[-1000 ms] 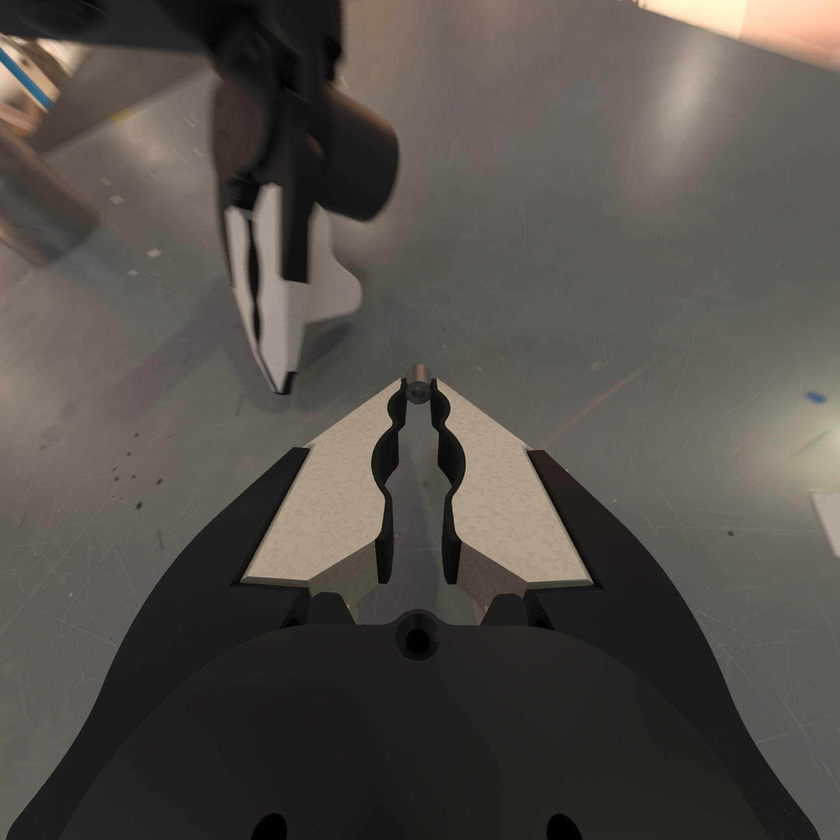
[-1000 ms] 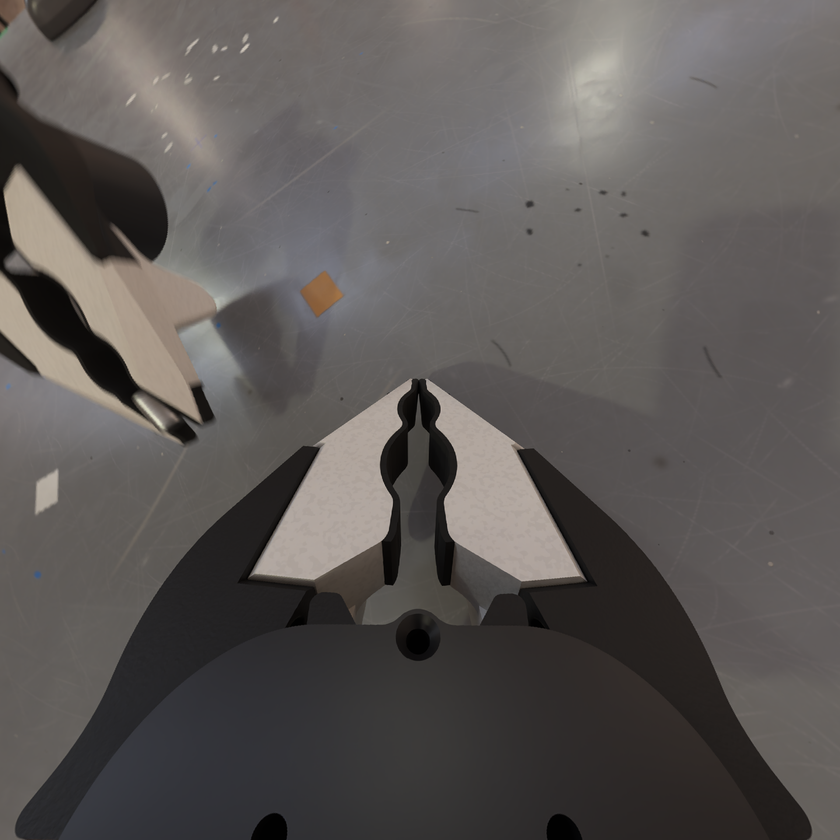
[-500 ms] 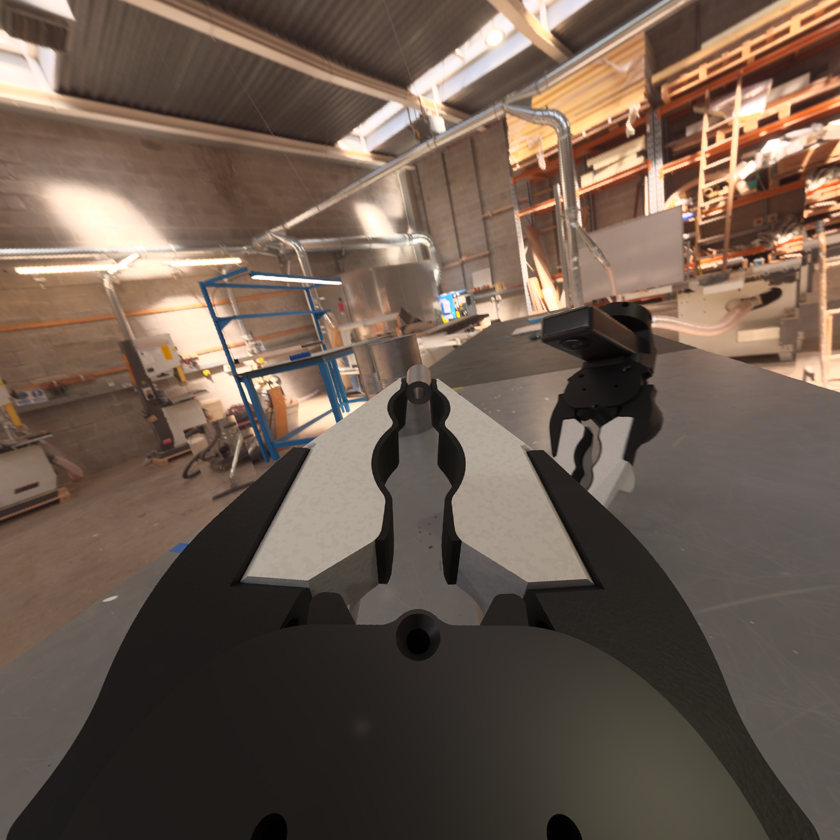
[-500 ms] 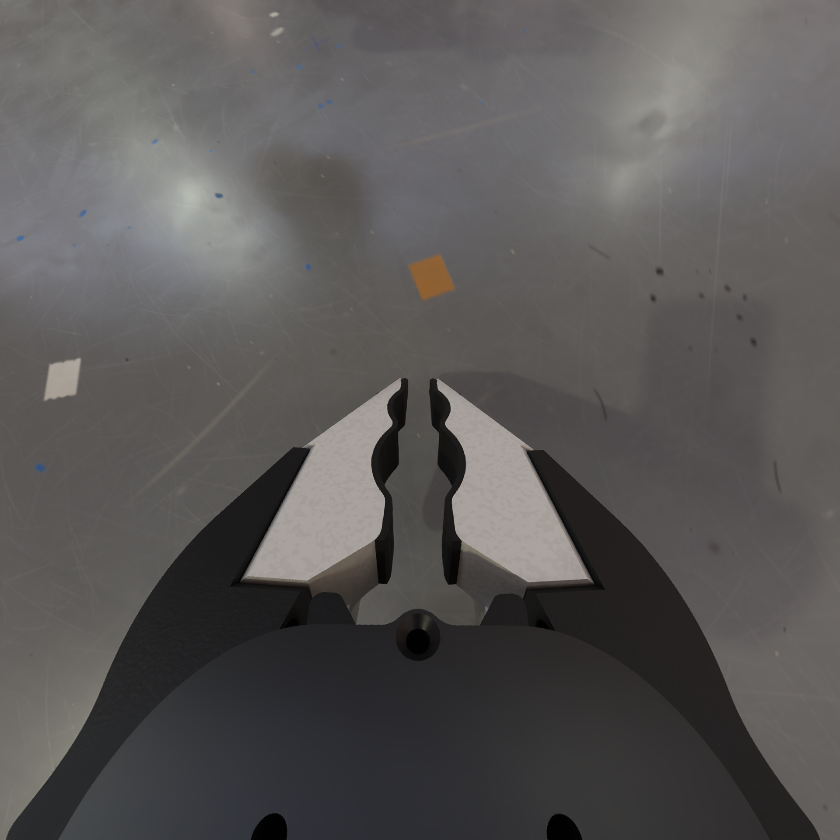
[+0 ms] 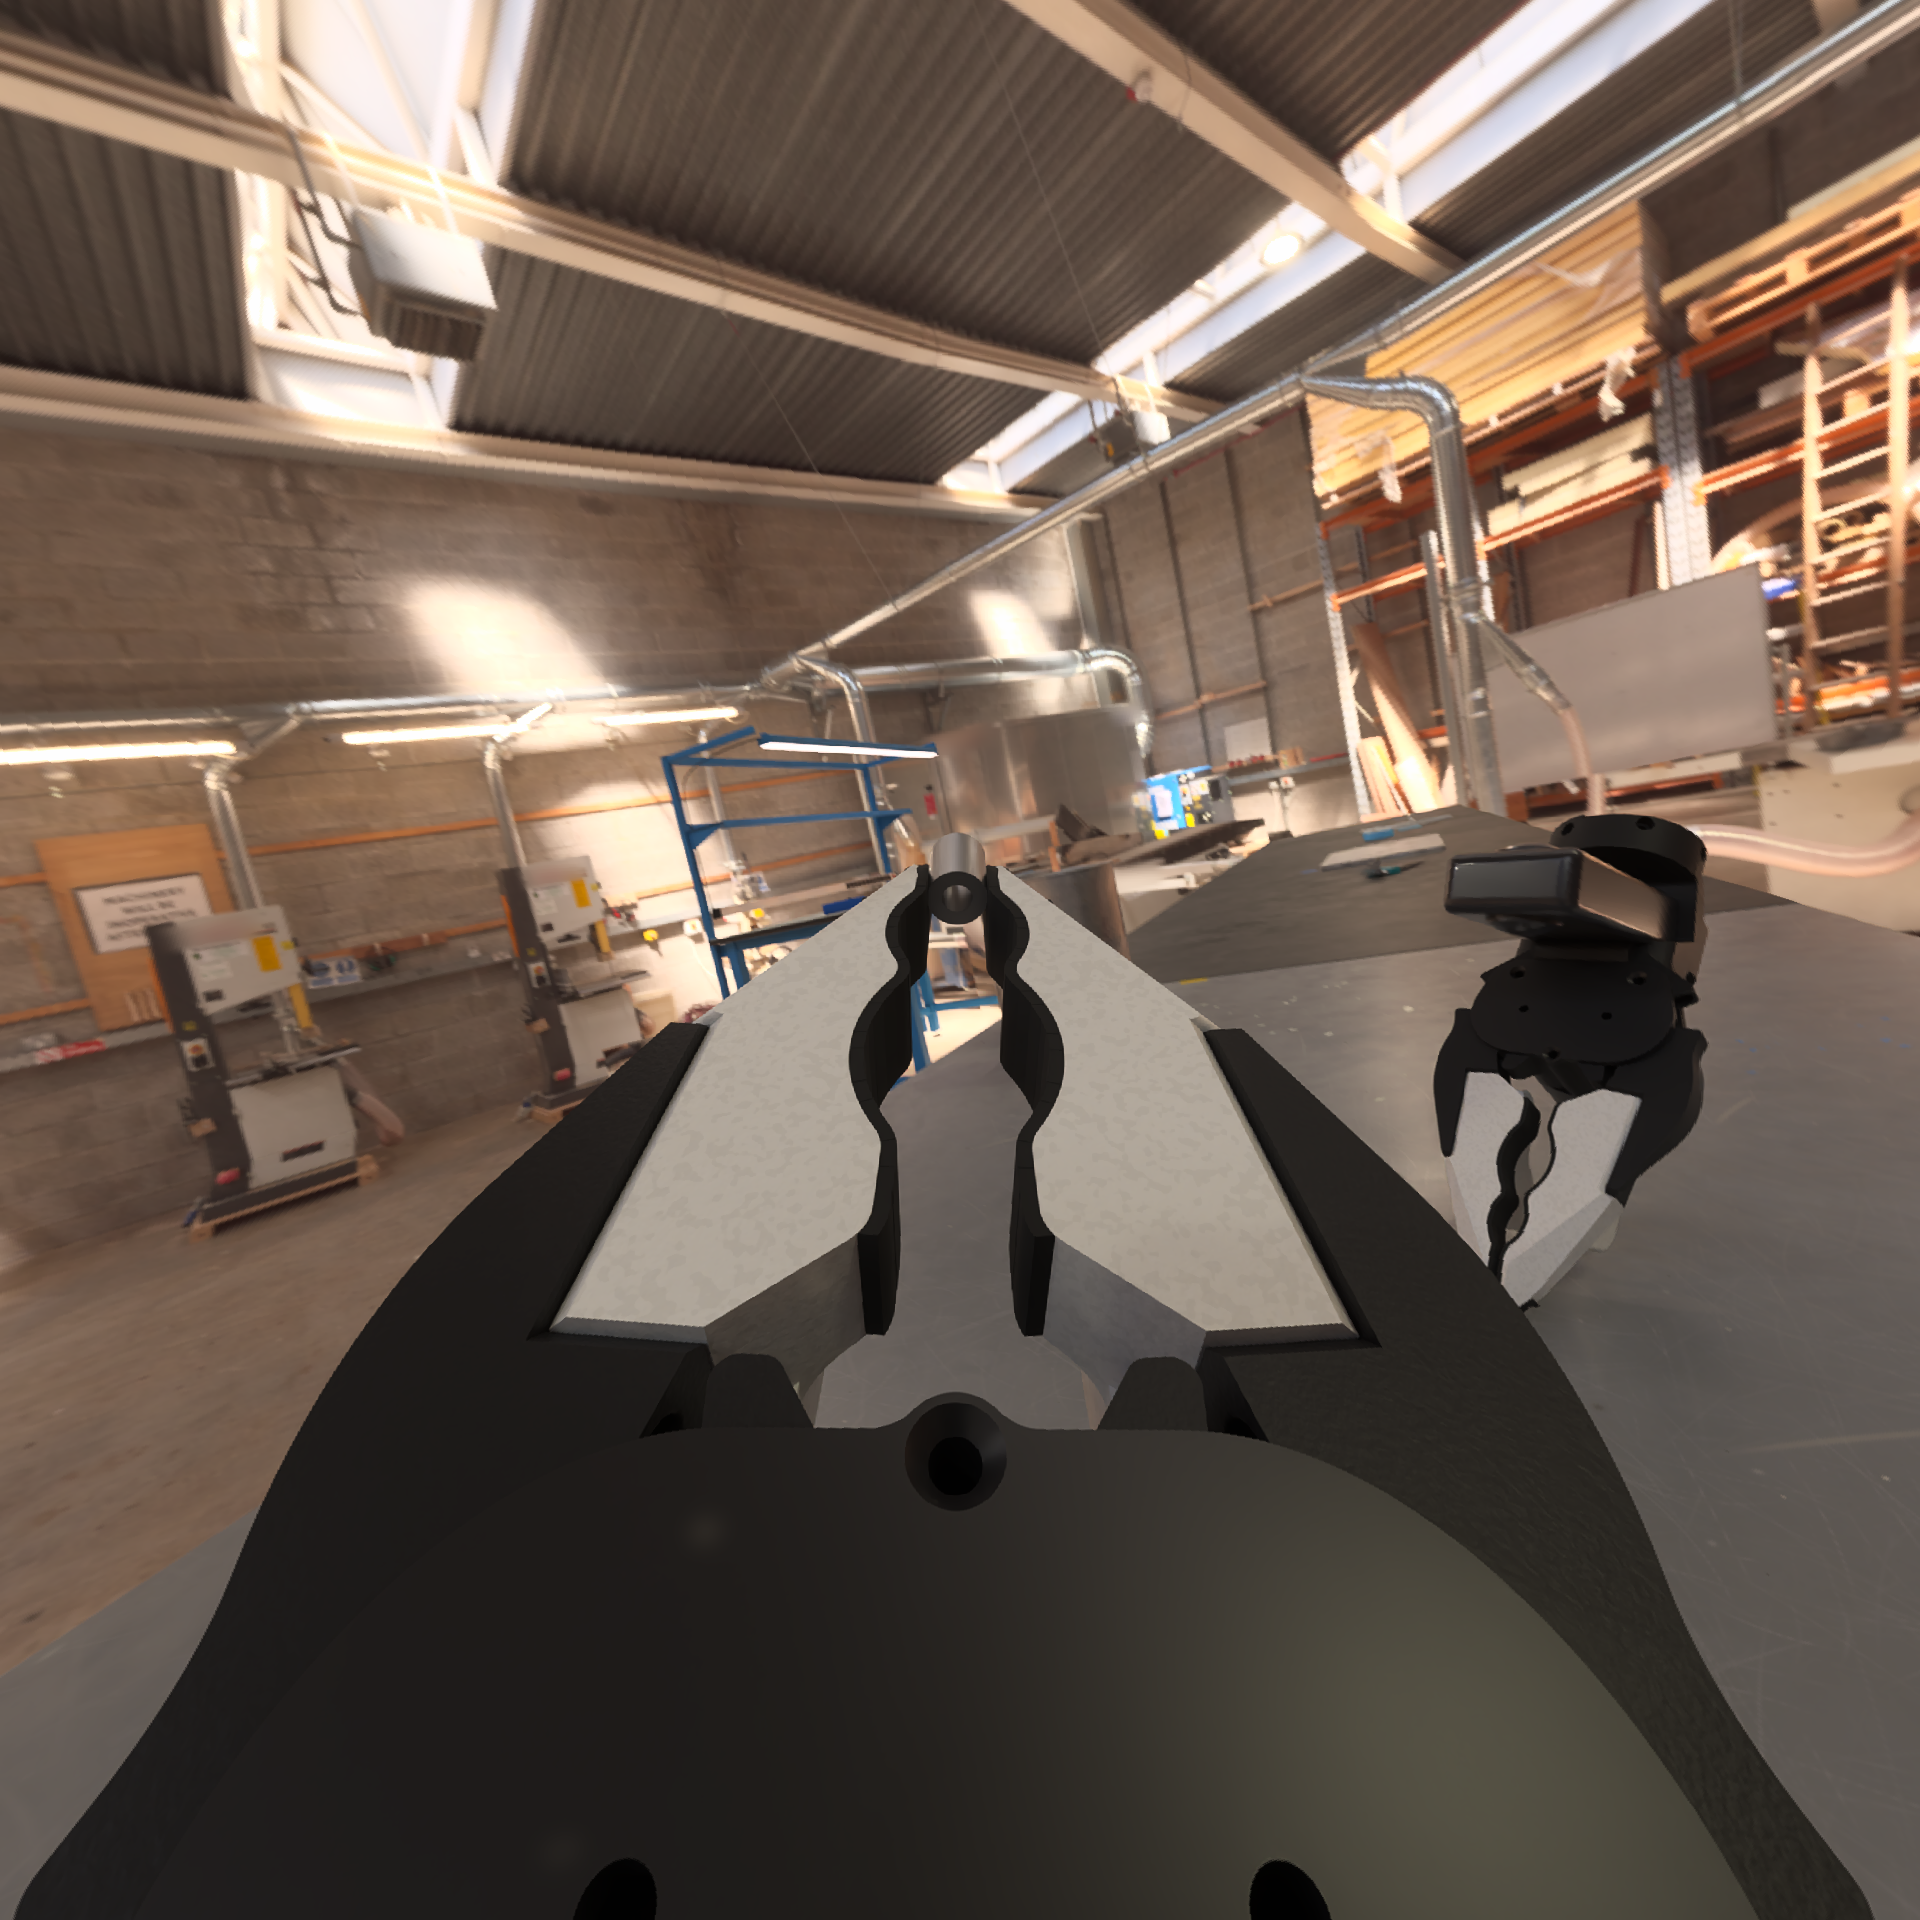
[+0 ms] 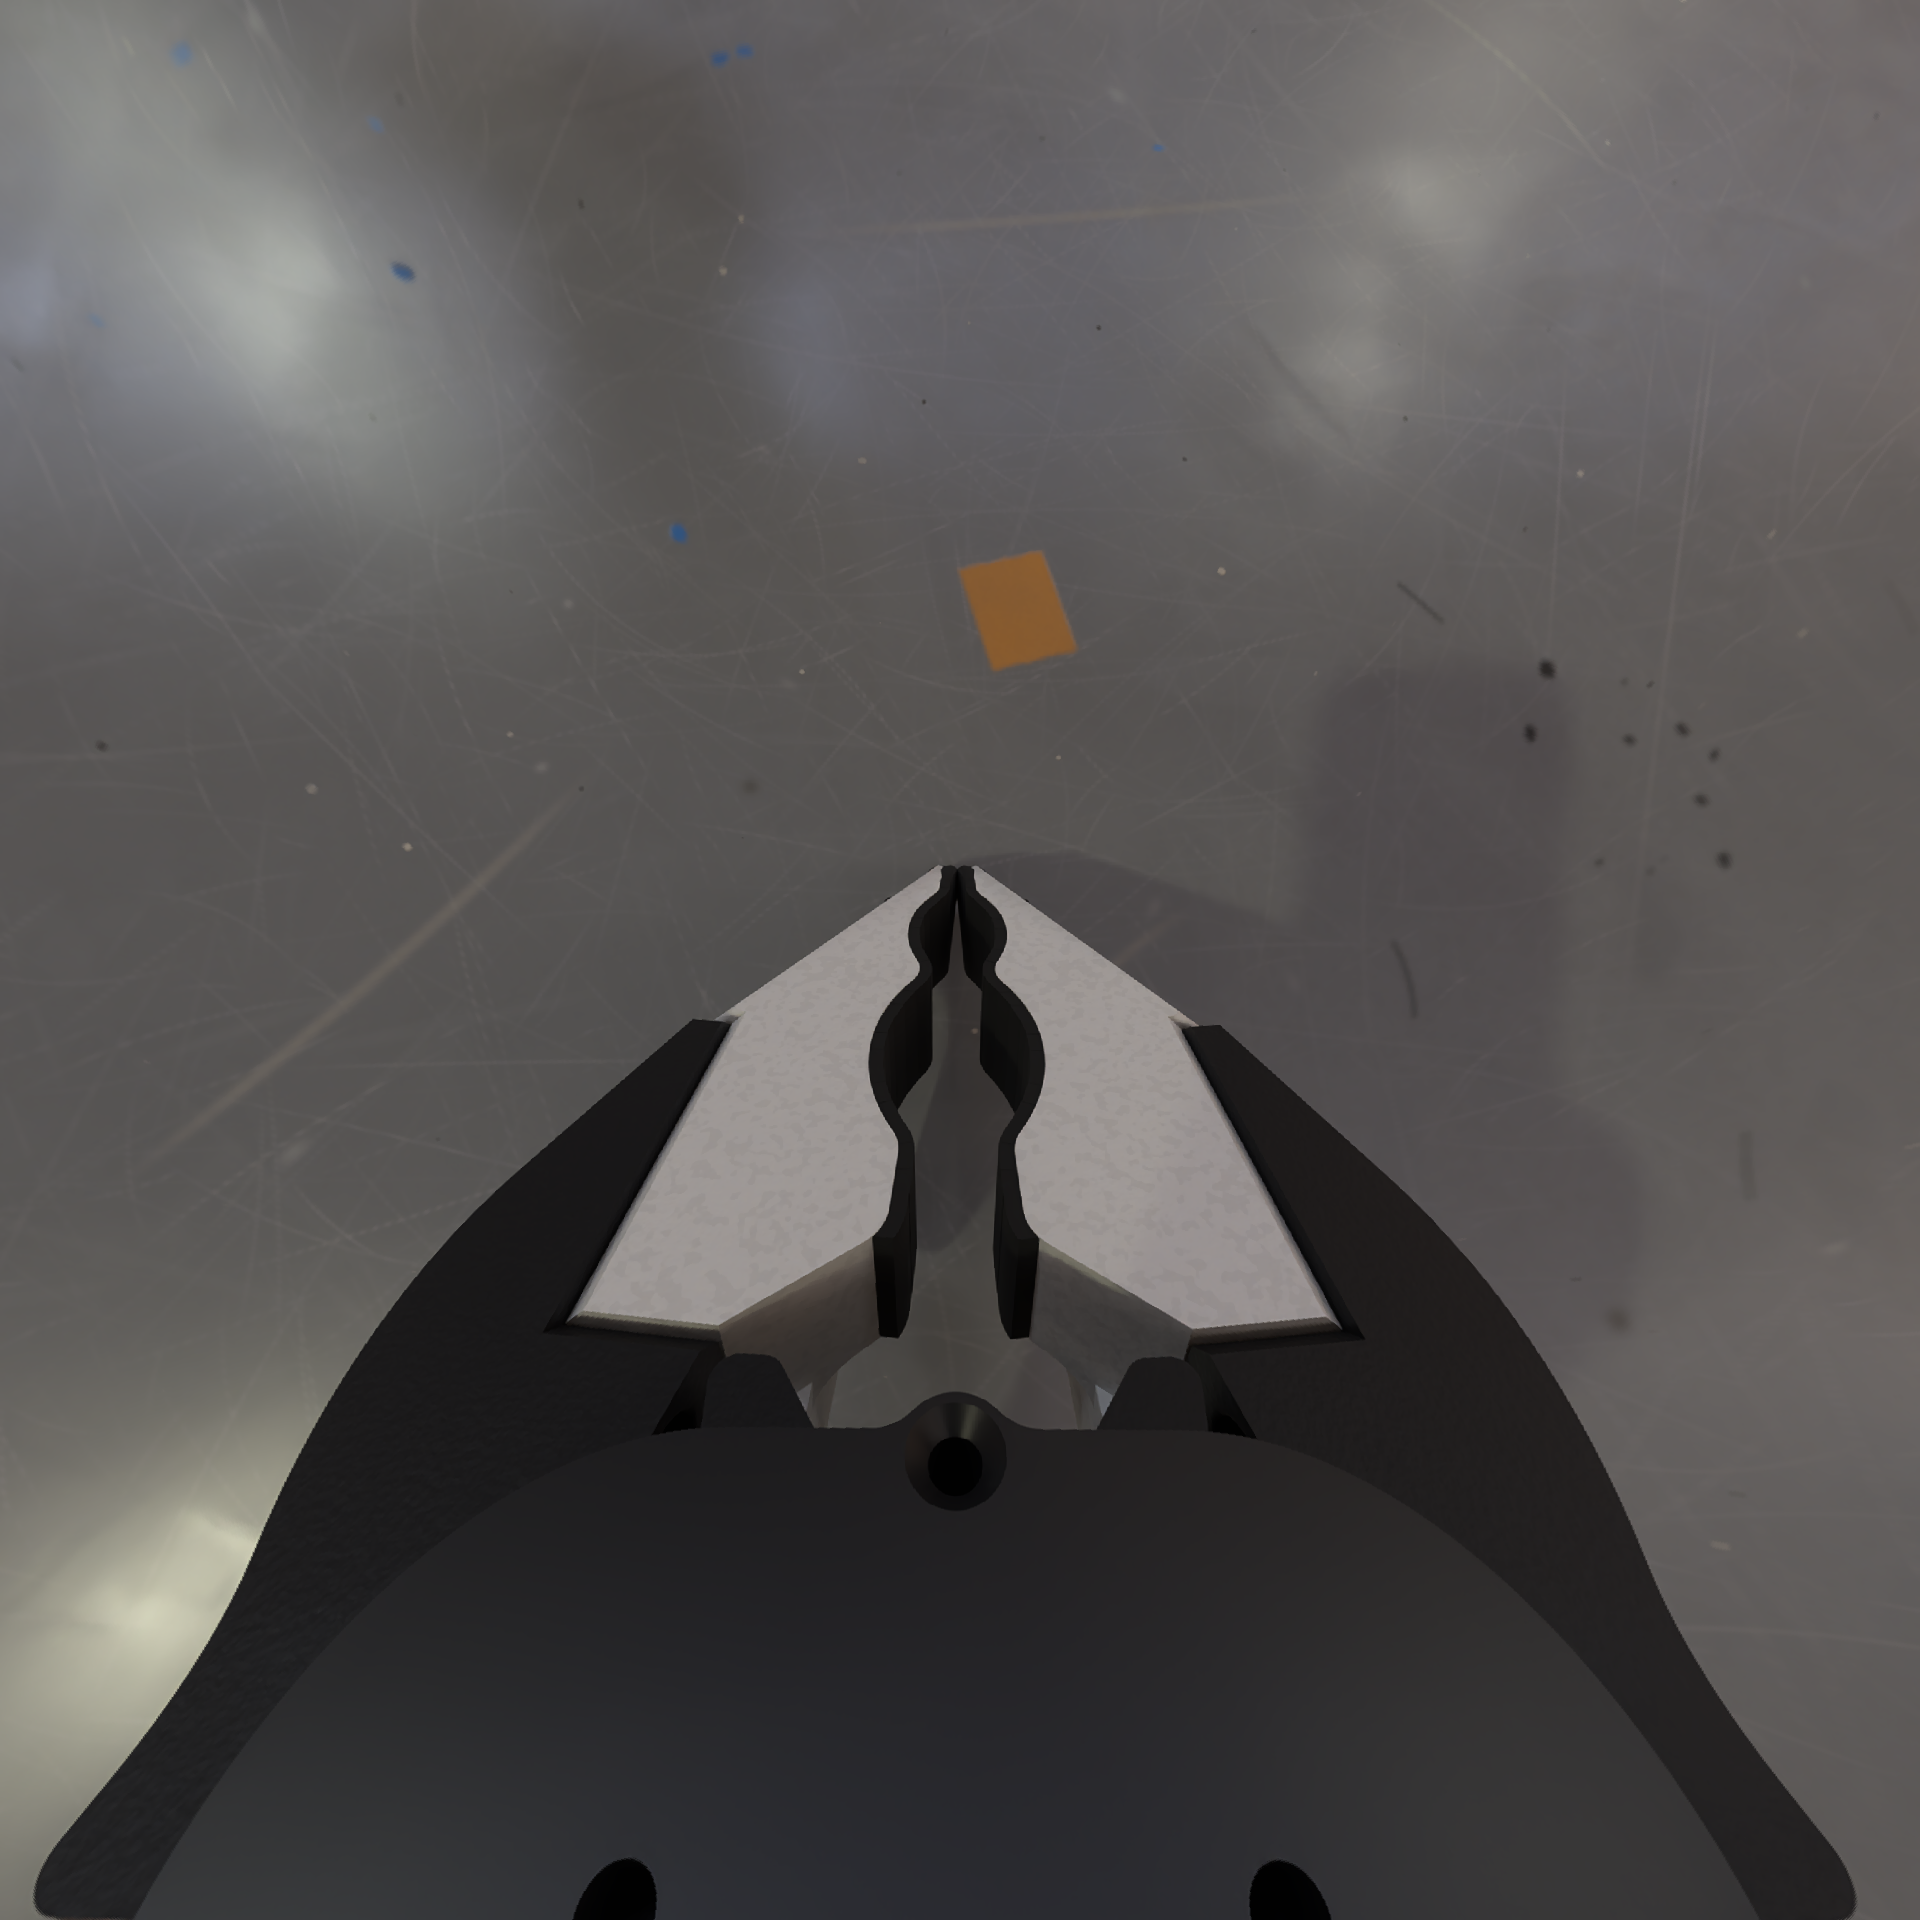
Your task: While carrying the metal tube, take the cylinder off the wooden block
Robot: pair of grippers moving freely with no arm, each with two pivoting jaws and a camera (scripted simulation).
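Since a second ago the left tool [image 5: 958, 896] has swung up from looking down at the desk [image 5: 1714, 1351] to looking level across the workshop. Right tool [image 6: 956, 873] closed, parted half a second back, and is now closed again, tips touching, nothing between them.

Left tool: clamped on the metal tube [image 5: 957, 883], held right at the tips, bore facing the camera, tube pointing forward along the fingers. Grip looks steady, so the carry half of the task holds as far as I can judge.

Right tool from the left wrist view [image 5: 1527, 1247]: off to the right, a bit farther out, nose pointing down at the desk, tips near or on the surface, can't tell which.

Right wrist view shows only scratched grey desk, a flat orange patch [image 6: 1016, 611] beyond the tips, blue flecks and dark specks farther out.

Progress: tube in hand, rest not started. Neither the cylinder nor the wooden block shows in either view, so I can't say where they are. Likely next is finding them, then opening the right tool for the pick.

View differences: left wrist gives the room, with bandsaws [image 5: 265, 1060] at the far left, a blue frame [image 5: 790, 862] mid, racking [image 5: 1787, 436] far right, plus the right tool's pose. Right wrist gives the desk close up and confirms its tips hold nothing.
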